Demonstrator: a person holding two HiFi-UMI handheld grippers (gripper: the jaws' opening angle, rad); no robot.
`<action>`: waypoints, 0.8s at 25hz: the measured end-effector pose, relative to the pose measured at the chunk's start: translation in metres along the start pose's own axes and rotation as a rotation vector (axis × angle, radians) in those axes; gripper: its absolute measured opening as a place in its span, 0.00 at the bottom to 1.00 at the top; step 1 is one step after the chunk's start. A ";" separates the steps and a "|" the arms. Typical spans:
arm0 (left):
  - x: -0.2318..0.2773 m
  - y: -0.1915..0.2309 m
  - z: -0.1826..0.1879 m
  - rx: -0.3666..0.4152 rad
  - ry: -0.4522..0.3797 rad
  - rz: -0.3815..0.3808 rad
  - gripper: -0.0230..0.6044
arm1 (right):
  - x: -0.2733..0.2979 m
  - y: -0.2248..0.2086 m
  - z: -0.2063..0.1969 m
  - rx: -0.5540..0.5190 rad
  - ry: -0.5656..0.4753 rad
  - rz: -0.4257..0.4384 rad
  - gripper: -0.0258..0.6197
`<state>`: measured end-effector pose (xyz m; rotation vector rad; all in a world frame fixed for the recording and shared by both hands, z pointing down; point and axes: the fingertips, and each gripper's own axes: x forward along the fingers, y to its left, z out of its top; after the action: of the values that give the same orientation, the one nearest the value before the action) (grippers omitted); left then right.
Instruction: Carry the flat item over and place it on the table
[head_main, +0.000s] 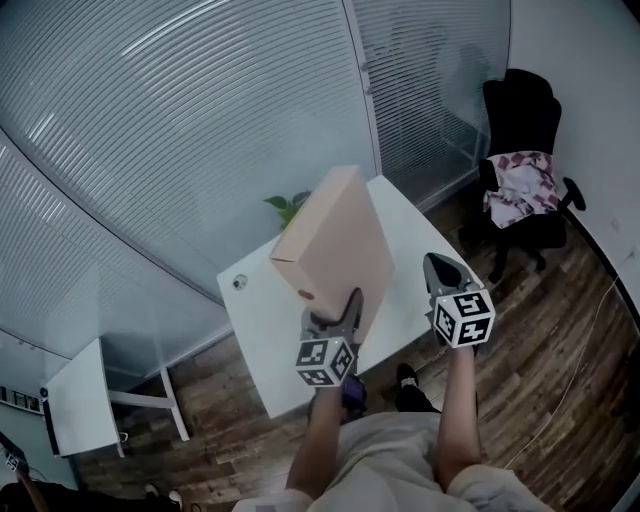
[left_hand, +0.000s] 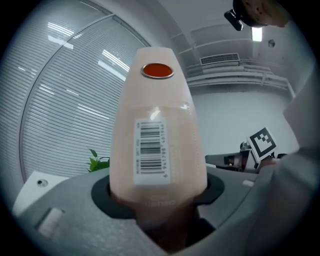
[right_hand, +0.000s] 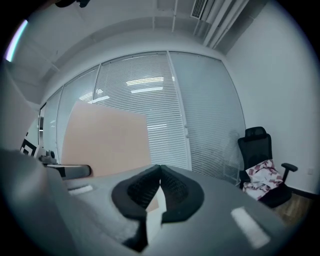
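Observation:
A flat tan cardboard box stands on edge in the air over the white table. My left gripper is shut on its near end. In the left gripper view the box rises from between the jaws, showing a barcode label and a red dot; my left gripper clamps its base. My right gripper hovers to the box's right over the table's near edge, apart from the box. In the right gripper view its pads meet with nothing between them, and the box is at the left.
A black office chair with a patterned cloth on it stands at the right by the wall. A small green plant sits behind the table. A smaller white table is at lower left. Glass walls with blinds run behind; the floor is wood.

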<state>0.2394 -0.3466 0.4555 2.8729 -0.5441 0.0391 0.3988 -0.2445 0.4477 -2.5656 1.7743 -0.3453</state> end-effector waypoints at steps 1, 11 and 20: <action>0.005 0.001 -0.004 -0.016 0.006 0.007 0.49 | 0.006 -0.003 0.001 -0.007 0.007 0.010 0.04; 0.037 0.029 -0.039 -0.216 0.036 0.122 0.49 | 0.073 -0.019 -0.021 -0.033 0.113 0.154 0.04; 0.027 0.053 -0.089 -0.417 0.069 0.266 0.49 | 0.142 0.031 -0.074 -0.042 0.266 0.384 0.04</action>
<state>0.2470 -0.3848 0.5555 2.3739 -0.8097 0.0590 0.4051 -0.3781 0.5412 -2.2122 2.3274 -0.6669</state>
